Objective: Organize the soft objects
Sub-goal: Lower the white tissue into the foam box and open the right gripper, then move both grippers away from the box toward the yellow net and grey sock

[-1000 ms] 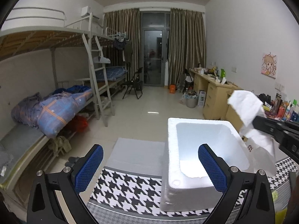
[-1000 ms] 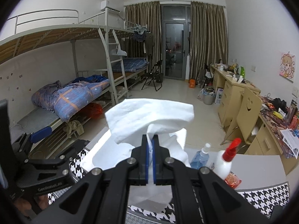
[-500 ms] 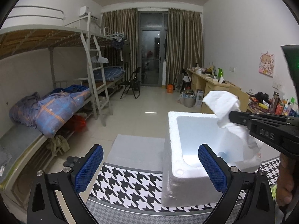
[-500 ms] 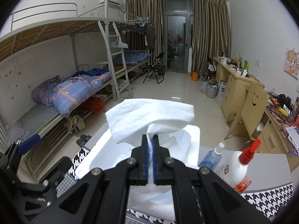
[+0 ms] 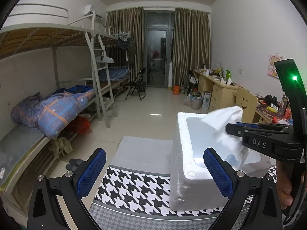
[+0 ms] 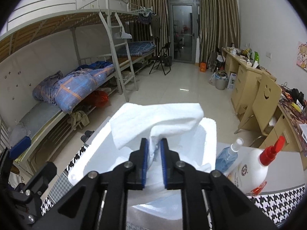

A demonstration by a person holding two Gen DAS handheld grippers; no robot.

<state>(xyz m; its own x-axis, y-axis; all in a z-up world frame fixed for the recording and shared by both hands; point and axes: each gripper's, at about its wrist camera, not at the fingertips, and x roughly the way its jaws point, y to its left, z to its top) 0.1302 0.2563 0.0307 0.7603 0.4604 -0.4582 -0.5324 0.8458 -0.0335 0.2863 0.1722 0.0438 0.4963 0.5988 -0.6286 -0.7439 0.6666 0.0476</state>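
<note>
The right gripper [image 6: 153,145] hangs over the open foam box [image 5: 184,153] with its jaws opening; the white towel [image 6: 159,120] is between the pads, draped over the box cavity with its lower folds already inside. The left gripper [image 5: 153,172] stands wide and empty, just in front of the box.

Release procedure, as judged: let the jaws part fully before lifting, so the cloth drops free — terry tends to cling to the textured pads. The lift should go straight up, clear of the box wall.

The box rests on a houndstooth-patterned table cover [image 5: 138,189]. Beside the box stand a blue spray bottle [image 6: 228,157] and a white bottle with a red nozzle [image 6: 253,170]. Beyond the box: tiled floor, bunk beds, desks.
</note>
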